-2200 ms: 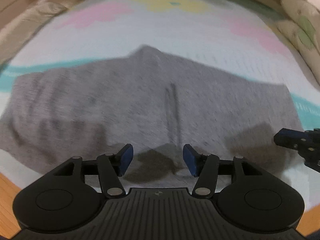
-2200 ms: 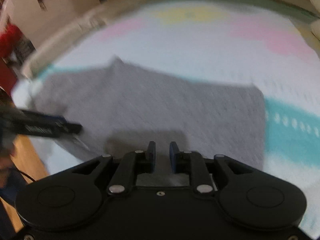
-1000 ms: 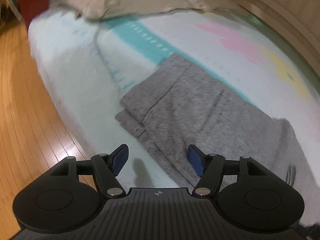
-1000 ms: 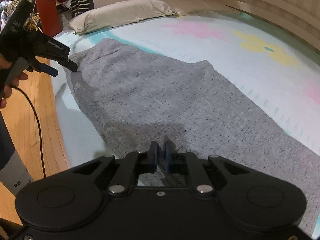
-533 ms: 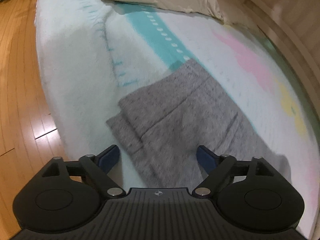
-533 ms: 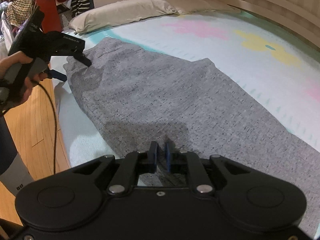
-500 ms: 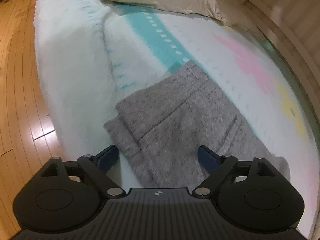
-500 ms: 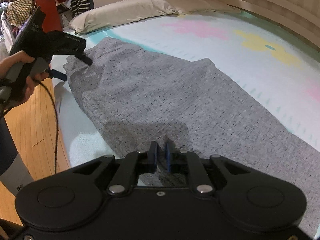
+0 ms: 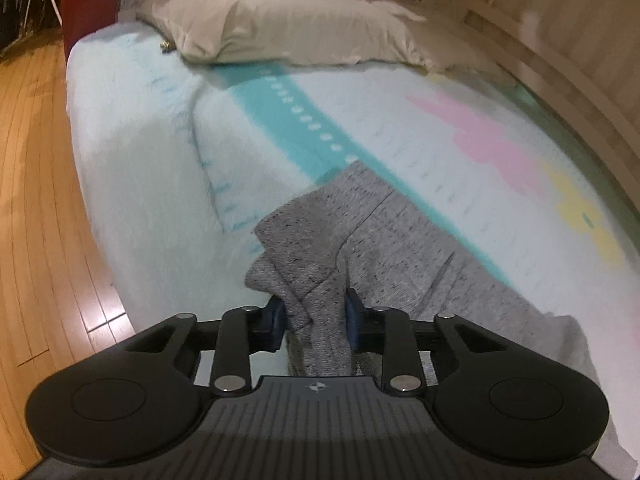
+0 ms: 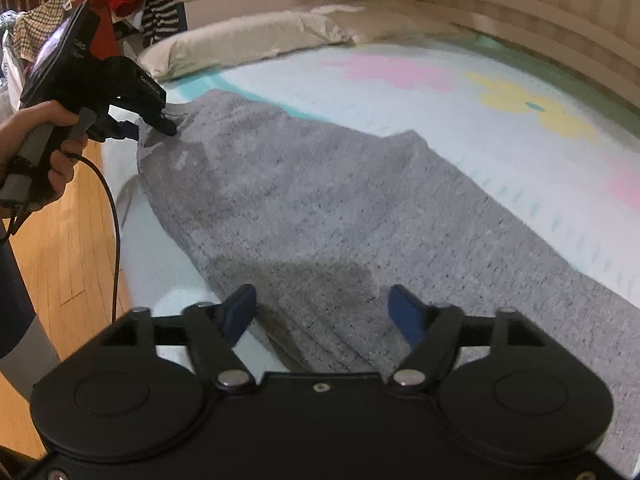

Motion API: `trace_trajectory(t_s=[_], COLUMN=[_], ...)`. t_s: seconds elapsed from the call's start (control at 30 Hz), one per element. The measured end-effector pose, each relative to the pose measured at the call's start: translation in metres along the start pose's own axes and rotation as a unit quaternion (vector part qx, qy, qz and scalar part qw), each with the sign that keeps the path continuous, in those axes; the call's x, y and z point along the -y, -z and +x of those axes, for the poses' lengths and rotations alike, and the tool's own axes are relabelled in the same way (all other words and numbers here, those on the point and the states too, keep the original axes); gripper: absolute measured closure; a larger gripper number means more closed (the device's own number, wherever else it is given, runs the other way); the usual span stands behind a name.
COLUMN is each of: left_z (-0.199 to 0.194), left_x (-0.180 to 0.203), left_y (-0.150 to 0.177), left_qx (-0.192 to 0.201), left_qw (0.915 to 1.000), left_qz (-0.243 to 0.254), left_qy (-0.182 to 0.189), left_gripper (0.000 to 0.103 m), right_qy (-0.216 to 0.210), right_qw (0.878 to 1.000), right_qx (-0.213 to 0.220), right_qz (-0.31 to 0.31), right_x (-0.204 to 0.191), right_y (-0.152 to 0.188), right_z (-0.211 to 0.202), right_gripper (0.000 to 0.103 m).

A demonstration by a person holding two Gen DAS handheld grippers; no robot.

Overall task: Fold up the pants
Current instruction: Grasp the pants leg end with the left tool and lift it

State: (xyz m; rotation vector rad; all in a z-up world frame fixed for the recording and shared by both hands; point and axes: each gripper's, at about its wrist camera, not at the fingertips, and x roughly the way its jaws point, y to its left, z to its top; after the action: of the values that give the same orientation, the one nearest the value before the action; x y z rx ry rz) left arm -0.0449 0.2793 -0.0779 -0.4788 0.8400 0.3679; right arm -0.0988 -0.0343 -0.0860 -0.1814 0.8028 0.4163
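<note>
Half a second earlier the left gripper (image 9: 315, 314) had stood wide over the corner of the grey pants (image 9: 384, 248); its jaws had just been closing, and in the left wrist view they were now pinched on a bunched fold of that corner, lifted slightly off the bedspread (image 9: 140, 184). The pants lay along the near edge of the bed, running away to the right, with a pillow (image 9: 288, 28) at the far end and wooden floor (image 9: 36, 184) to the left.

In the right wrist view the right gripper (image 10: 322, 308), clamped on the cloth half a second before, had just been opening; its jaws stood wide with the pants' near edge lying between them, pads off the fabric. At far left the person's hand (image 10: 44, 148) held the left gripper (image 10: 154, 126) at the garment's far corner.

With only one end gripped, pulling that corner over could drag the whole garment toward the bed's edge or skew the fold. The bunched pinch might also hold just one layer, letting the lower one slip out.
</note>
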Motion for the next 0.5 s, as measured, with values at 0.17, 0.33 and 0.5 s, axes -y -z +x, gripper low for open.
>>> trace_trajectory(t_s=[0.17,0.33,0.5], left_z=[-0.02,-0.052,-0.096], left_x=[0.011,0.033,0.077], left_y=[0.001,-0.002,0.006], left_qx=[0.027,0.062,0.115], left_qw=[0.9992,0.9945,0.9787], left_qz=[0.029,0.08,0.161], left_qy=[0.009,0.027,0.054], left_gripper=[0.08,0.086,0.086], right_qy=[0.002,-0.001,-0.004], right_qw=[1.0,0.998,0.991], right_qx=[0.007,0.012,0.029], right_qz=[0.016,0.056,0.129], right_x=[0.005,0.018,0.044], right_y=[0.0,-0.004,-0.008], right_z=[-0.002,-0.007,-0.018], right_gripper=[0.017,0.017,0.017])
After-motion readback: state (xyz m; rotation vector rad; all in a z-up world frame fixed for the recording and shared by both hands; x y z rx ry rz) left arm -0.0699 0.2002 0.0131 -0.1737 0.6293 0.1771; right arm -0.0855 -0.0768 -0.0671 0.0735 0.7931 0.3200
